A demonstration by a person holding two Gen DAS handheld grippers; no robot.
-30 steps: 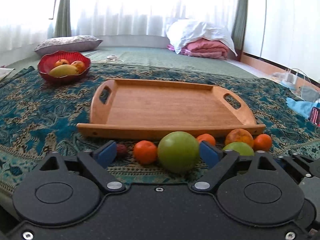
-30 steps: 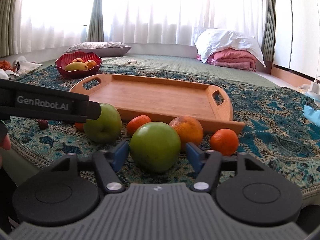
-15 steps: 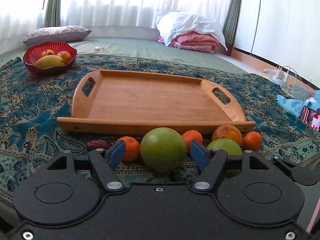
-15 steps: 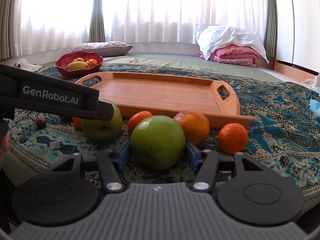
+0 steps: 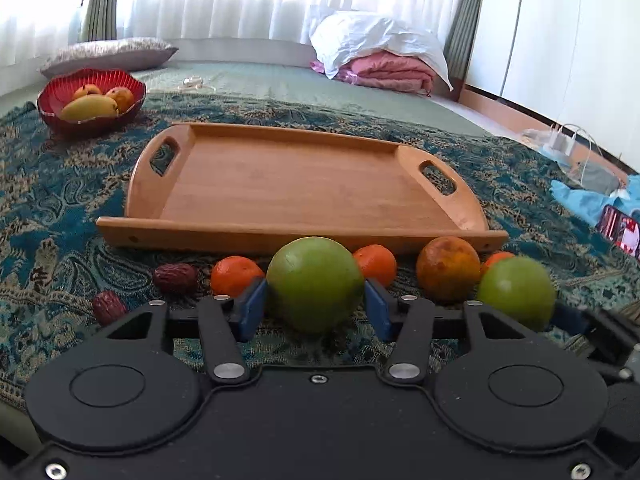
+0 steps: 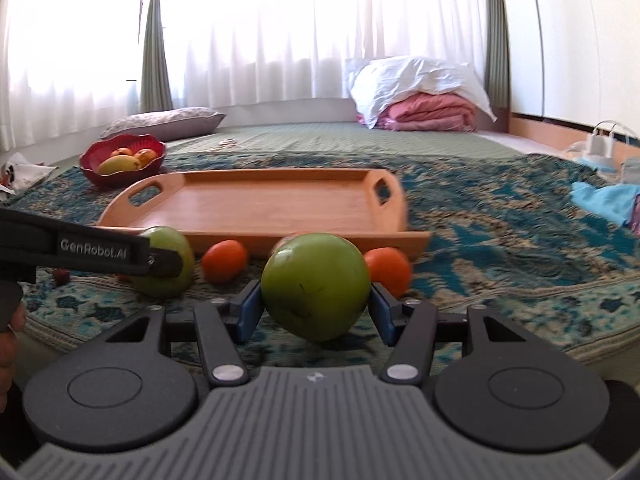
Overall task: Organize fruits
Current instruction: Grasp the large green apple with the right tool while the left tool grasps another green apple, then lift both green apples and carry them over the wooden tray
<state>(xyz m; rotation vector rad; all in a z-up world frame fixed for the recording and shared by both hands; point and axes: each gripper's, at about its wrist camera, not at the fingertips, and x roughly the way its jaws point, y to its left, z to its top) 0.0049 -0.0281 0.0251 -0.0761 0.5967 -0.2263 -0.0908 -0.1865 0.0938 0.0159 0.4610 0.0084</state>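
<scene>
Both grippers, left [image 5: 315, 307] and right [image 6: 316, 307], have closed on 2 apples [image 5: 315, 284]; 4 oranges [image 5: 448, 269], 2 dates [image 5: 175, 277] remain.

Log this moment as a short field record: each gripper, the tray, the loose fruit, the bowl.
left gripper: jaws closed on a green apple
right gripper: jaws closed on a second green apple
wooden tray: nothing on it
loose fruit: oranges such as one orange, two dates incl. date, in front of tray
red bowl: holds fruit, behind tray
</scene>
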